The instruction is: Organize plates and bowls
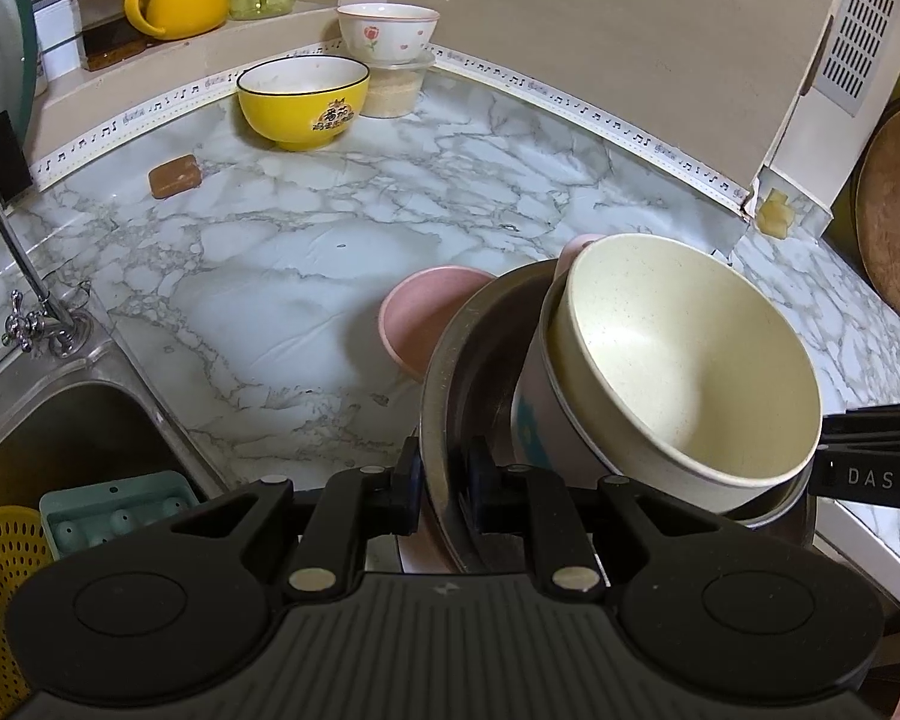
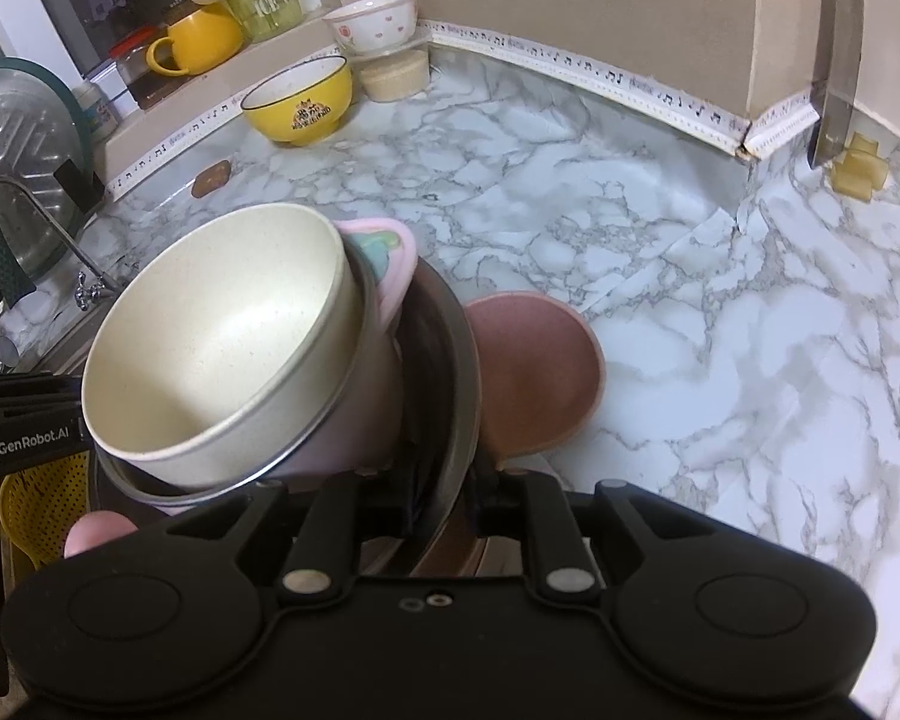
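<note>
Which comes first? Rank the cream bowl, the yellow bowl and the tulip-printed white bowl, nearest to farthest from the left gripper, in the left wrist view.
1. cream bowl: just ahead and right of the left gripper, tilted in the stack.
2. yellow bowl: far across the marble counter, left of centre.
3. tulip-printed white bowl: behind it by the wall, on a lidded tub.
</note>
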A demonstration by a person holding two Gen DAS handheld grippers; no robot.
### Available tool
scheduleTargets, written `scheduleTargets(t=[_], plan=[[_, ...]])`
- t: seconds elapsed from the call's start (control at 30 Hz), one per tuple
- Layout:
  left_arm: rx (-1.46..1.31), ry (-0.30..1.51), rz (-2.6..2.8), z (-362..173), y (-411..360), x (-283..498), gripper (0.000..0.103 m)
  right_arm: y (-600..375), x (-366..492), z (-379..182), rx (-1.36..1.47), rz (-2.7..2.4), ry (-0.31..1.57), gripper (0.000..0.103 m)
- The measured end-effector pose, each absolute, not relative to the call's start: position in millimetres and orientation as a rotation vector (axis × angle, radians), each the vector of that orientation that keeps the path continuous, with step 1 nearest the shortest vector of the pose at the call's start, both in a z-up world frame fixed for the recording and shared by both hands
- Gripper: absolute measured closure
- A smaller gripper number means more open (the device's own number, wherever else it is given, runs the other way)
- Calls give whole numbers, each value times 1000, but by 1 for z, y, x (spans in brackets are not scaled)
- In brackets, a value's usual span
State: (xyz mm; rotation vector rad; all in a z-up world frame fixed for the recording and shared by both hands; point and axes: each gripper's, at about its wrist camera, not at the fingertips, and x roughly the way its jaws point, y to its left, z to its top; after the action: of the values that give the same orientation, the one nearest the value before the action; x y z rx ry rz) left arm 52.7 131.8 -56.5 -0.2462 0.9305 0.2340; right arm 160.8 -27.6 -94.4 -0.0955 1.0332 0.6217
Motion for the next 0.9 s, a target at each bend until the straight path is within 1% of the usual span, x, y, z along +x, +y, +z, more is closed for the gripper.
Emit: scheduleTargets(t=[0.13, 0.33, 0.4, 0.43, 0.47, 0.57, 0.6, 0.63, 0.73, 0.83, 0.9], plan=[[-239, 911, 228, -54, 131, 50, 89, -29, 159, -93, -75, 611, 1040, 81], [-225, 891, 205, -47, 134, 47, 88, -30, 152, -84, -83, 587, 1023, 77], [-222, 887, 198, -46, 135, 46, 88, -30, 149, -81, -93, 577, 1008, 72], [-222, 884, 195, -44, 136, 45, 86, -31, 147, -79, -102, 562, 998, 65], [-223, 876, 188, -42, 136, 44, 85, -31, 146, -77, -109, 551, 985, 60], [-212, 846, 183, -35, 134, 38, 69, -37, 142, -70, -102, 537, 958, 55], [-206, 833, 182, -32, 133, 36, 60, -39, 141, -67, -96, 536, 951, 54], [-195, 821, 192, -30, 132, 34, 55, -40, 139, -64, -95, 537, 941, 53], [-170, 800, 208, -23, 128, 30, 53, -40, 130, -56, -124, 542, 893, 50], [-181, 795, 210, -18, 127, 25, 50, -44, 122, -47, -122, 560, 846, 39], [-170, 786, 214, -14, 123, 21, 46, -47, 117, -41, -120, 575, 816, 38]])
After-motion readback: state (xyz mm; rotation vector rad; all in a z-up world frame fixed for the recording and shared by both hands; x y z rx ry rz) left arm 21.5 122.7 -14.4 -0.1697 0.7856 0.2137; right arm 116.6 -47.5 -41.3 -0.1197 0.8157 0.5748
